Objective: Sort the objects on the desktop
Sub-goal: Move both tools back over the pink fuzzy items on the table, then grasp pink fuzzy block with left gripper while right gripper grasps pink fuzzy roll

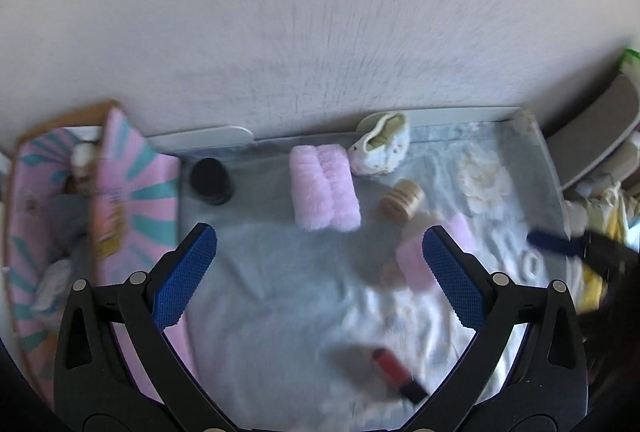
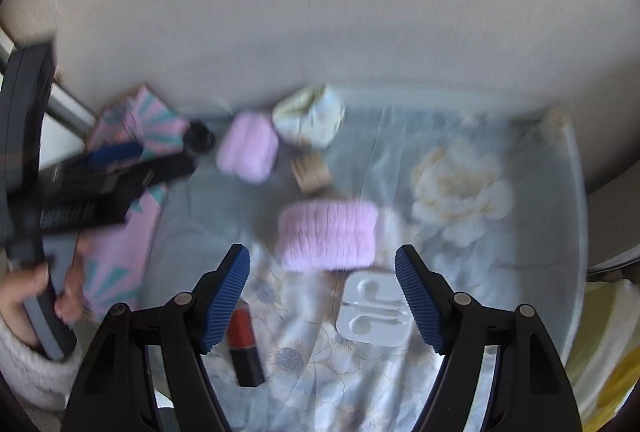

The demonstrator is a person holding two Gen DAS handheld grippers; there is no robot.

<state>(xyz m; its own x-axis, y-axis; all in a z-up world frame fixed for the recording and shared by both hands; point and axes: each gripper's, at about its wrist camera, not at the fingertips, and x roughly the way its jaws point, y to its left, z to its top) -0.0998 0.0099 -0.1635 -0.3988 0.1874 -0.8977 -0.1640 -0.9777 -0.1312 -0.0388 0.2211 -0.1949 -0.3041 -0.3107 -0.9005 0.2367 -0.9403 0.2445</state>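
Both views are blurred. Reading left to right across the counter [image 1: 260,296], which is draped in a pale blue floral cloth:

At the far left stands a pink-and-teal patterned box [image 1: 132,191] with small items inside (too smeared to identify). Just right of it, a black round jar [image 1: 211,180] sits on the cloth near the wall. Next comes a fluffy pink roll [image 1: 324,187], lying near the back edge, and just beside it a small white fabric pouch [image 1: 380,147] with a greenish lining, touching the rear border. In front of the pouch lies a ribbed wooden piece [image 1: 402,199]. A second pink fluffy band [image 2: 328,236] lies nearer the front, with a white earphone case [image 2: 374,312] just in front of it. A red lipstick [image 2: 242,340] with a black base lies on the cloth at the front.

The left tongs [image 1: 320,272] stand wide apart above the cloth, nothing between the blue pads [image 1: 182,276]. In the right wrist view a hand [image 2: 28,296] in a white fleecy sleeve grips the left tool's handle.

The right tongs [image 2: 322,296] are likewise spread with nothing gripped; the pink band and earphone case appear between the fingers but apart from them.
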